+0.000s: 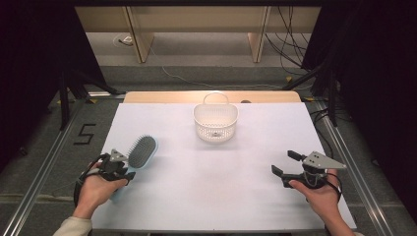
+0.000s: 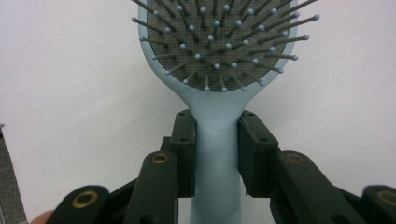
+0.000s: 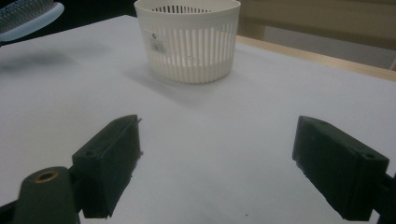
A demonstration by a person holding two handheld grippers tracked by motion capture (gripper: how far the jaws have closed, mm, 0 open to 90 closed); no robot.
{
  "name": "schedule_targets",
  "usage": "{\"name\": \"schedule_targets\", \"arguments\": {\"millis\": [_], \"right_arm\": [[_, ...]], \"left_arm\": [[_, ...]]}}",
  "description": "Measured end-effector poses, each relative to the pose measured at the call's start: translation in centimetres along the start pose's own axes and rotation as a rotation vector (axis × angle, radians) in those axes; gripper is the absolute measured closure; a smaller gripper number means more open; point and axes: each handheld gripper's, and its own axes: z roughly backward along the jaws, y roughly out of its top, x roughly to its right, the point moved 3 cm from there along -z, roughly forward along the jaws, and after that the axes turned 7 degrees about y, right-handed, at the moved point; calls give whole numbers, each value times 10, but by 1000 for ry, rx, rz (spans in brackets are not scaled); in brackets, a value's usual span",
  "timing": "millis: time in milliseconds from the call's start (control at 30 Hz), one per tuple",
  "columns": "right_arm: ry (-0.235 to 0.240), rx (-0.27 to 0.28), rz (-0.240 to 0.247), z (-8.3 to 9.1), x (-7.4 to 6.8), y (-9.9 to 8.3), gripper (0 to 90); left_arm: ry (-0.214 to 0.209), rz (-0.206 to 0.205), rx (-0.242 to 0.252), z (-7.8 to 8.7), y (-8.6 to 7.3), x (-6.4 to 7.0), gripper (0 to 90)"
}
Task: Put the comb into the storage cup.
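Left hand-held gripper (image 2: 216,154) pinching brush (image 2: 218,70) handle.
Right hand-held gripper (image 3: 217,168) spread over bare worktop (image 3: 210,121); basket (image 3: 187,39) well beyond, upright.

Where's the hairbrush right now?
The hairbrush is at the table's left in the high view, its handle clamped in the left gripper, left of and nearer the person than the white basket.

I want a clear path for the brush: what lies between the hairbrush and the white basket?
Nothing: in the high view, bare white table separates the hairbrush from the basket.
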Motion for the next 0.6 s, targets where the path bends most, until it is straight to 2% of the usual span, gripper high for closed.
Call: {"name": "schedule_targets", "arguments": {"millis": [67, 267, 600], "right_arm": [[0, 0, 3, 0, 0, 0, 161], [5, 1, 6, 1, -1, 1, 162], [2, 5, 2, 1, 0, 1, 162]], "left_arm": [[-2, 23, 32, 2, -1, 0, 696], [23, 37, 82, 7, 1, 0, 697], [26, 54, 114, 8, -1, -4, 696]]}}
